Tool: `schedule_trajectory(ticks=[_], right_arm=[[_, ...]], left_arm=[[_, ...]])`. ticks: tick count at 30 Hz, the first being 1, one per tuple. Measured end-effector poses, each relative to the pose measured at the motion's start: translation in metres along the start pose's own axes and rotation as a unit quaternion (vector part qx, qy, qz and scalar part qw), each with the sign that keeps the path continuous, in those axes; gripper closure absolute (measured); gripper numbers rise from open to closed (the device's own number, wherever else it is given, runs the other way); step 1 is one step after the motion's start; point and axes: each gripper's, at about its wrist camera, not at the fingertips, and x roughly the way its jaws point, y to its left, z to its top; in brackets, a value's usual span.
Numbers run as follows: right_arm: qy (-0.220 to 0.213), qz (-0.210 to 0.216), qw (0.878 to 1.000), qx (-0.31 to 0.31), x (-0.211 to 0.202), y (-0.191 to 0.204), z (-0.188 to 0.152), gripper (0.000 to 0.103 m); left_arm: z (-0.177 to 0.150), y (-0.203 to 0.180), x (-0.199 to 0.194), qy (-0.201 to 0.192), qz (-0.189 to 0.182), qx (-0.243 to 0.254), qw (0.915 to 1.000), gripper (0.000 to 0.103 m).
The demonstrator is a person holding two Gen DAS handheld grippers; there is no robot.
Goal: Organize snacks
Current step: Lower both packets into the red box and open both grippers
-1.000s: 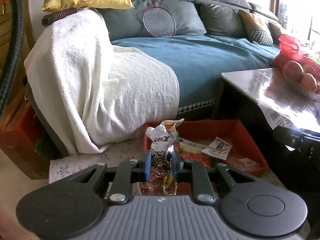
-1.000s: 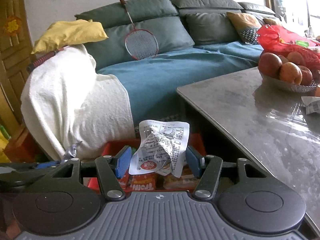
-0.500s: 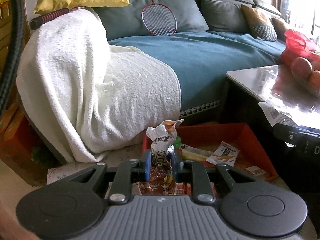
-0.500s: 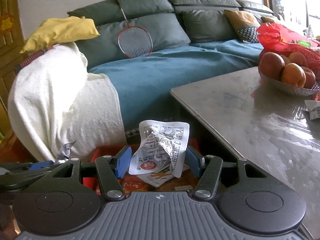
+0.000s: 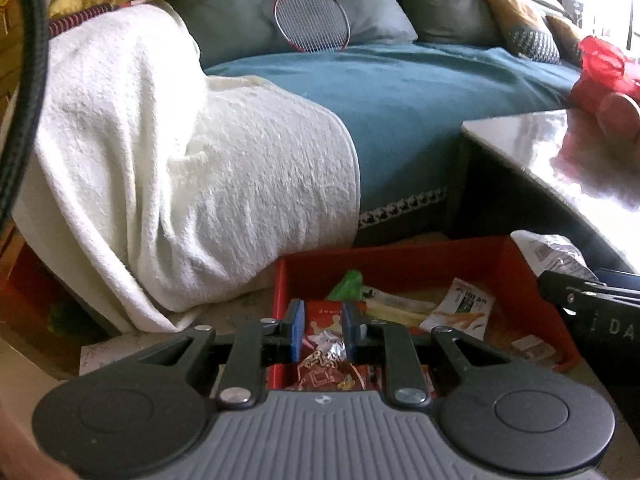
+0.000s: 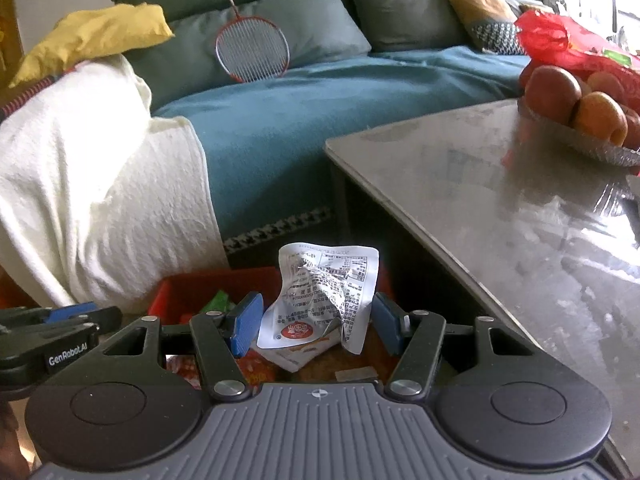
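A red bin (image 5: 400,258) on the floor holds several snack packets. My left gripper (image 5: 322,332) hangs over its near left part, jaws slightly apart, with nothing between them. A red and silver snack packet (image 5: 326,364) lies in the bin just below. My right gripper (image 6: 316,324) is shut on a crumpled white snack packet (image 6: 320,296) and holds it above the bin (image 6: 180,292). The white packet also shows at the right of the left wrist view (image 5: 552,254).
A sofa with a blue cover (image 5: 400,92) and a white blanket (image 5: 160,160) stands behind the bin. A grey coffee table (image 6: 500,200) is on the right with a fruit bowl (image 6: 580,120). A badminton racket (image 6: 252,48) leans on the sofa.
My left gripper has opened and let its snack packet drop into the bin. Both grippers have moved closer to the bin. The right gripper still holds the white packet.
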Motion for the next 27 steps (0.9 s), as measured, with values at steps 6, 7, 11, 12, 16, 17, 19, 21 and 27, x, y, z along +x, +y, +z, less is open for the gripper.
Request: schedule_trajectory(ticks=[6, 7, 11, 12, 16, 17, 19, 21, 27], right_arm=[[0.028, 0.008, 1.000, 0.000, 0.025, 0.001, -0.003, 0.037], [0.032, 0.007, 0.999, 0.002, 0.031, 0.001, -0.003, 0.036], [0.049, -0.001, 0.999, -0.005, 0.048, 0.003, -0.003, 0.036], [0.052, -0.003, 0.999, -0.006, 0.051, 0.003, -0.004, 0.035], [0.056, 0.002, 0.998, -0.004, 0.050, 0.005, -0.005, 0.032], [0.053, 0.002, 0.999, -0.004, 0.048, 0.005, -0.006, 0.031], [0.051, 0.000, 0.999, -0.005, 0.042, 0.005, -0.006, 0.030], [0.049, 0.001, 0.999, -0.003, 0.036, 0.005, -0.007, 0.028], [0.052, -0.003, 0.999, -0.006, 0.028, 0.004, -0.010, 0.020]], left_arm=[[-0.001, 0.004, 0.005, 0.015, -0.006, -0.006, 0.9999, 0.088], [-0.002, 0.004, 0.006, 0.014, -0.004, -0.005, 0.9999, 0.088], [-0.003, 0.006, 0.011, 0.021, 0.003, -0.002, 0.9998, 0.088], [-0.004, 0.006, 0.013, 0.024, 0.003, -0.002, 0.9997, 0.088], [-0.007, 0.005, 0.008, 0.027, 0.001, 0.003, 0.9996, 0.087], [-0.008, 0.005, 0.007, 0.026, 0.003, 0.003, 0.9997, 0.086], [-0.010, 0.005, 0.002, 0.025, 0.003, 0.003, 0.9997, 0.083], [-0.011, 0.006, -0.001, 0.025, 0.003, 0.003, 0.9997, 0.080], [-0.016, 0.006, -0.004, 0.034, 0.010, 0.004, 0.9993, 0.063]])
